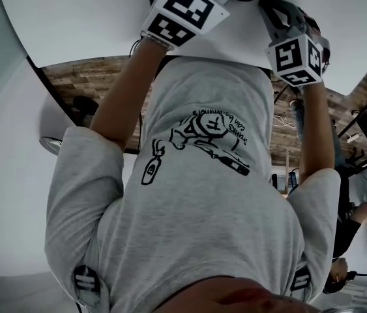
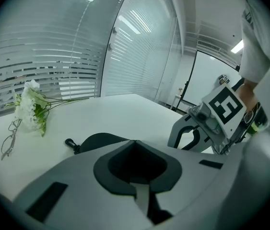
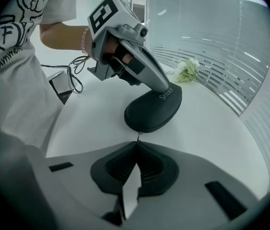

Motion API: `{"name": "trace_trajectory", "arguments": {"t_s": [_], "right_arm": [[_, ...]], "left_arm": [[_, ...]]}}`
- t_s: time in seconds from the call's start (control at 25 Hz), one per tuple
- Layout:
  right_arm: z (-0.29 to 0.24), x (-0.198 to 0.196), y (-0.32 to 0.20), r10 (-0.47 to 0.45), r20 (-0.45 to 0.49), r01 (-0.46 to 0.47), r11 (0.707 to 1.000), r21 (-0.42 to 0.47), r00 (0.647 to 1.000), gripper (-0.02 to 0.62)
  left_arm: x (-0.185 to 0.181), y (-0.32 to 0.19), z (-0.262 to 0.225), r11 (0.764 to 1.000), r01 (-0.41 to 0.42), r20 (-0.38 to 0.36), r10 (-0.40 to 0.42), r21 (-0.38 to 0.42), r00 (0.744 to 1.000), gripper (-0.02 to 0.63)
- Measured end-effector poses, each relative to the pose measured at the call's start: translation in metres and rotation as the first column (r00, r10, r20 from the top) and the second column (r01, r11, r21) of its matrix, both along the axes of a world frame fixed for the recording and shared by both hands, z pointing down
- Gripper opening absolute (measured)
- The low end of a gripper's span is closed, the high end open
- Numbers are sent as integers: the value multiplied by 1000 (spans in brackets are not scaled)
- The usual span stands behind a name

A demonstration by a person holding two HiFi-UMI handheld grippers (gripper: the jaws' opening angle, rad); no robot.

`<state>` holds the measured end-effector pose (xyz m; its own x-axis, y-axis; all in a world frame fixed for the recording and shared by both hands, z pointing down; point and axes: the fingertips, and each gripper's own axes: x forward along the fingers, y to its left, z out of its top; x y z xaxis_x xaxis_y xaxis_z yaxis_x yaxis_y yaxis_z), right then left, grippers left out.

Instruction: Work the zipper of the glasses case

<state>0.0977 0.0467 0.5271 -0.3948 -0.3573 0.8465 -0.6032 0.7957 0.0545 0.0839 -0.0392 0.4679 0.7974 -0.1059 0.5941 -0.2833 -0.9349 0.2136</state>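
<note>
The black glasses case (image 3: 151, 110) lies on the white table (image 3: 96, 119), with pale lettering on its lid. My left gripper (image 3: 172, 89) is shut and its tips rest on the top of the case at its far end. In the left gripper view the case (image 2: 99, 140) shows just past the shut jaws, and a small black clip (image 2: 70, 143) sticks out at its left. My right gripper (image 3: 137, 143) is shut on the thin zipper pull (image 3: 138, 136) at the case's near end. In the head view only the marker cubes show, left (image 1: 183, 10) and right (image 1: 295, 57).
A bunch of white flowers (image 2: 30, 110) and a pair of glasses (image 2: 7, 140) lie at the far side of the table. A black cable (image 3: 75, 75) hangs off the table edge by the person's shirt. Glass walls with blinds stand behind.
</note>
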Motion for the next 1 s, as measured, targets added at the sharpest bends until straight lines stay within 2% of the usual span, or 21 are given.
{"name": "trace_trajectory", "arguments": {"t_s": [1.0], "right_arm": [[4,-15,5,64,126,-55,996,-72,990,3]], "left_arm": [[22,-7,10,1000,-2,-3,2,-15,1000,20]]}}
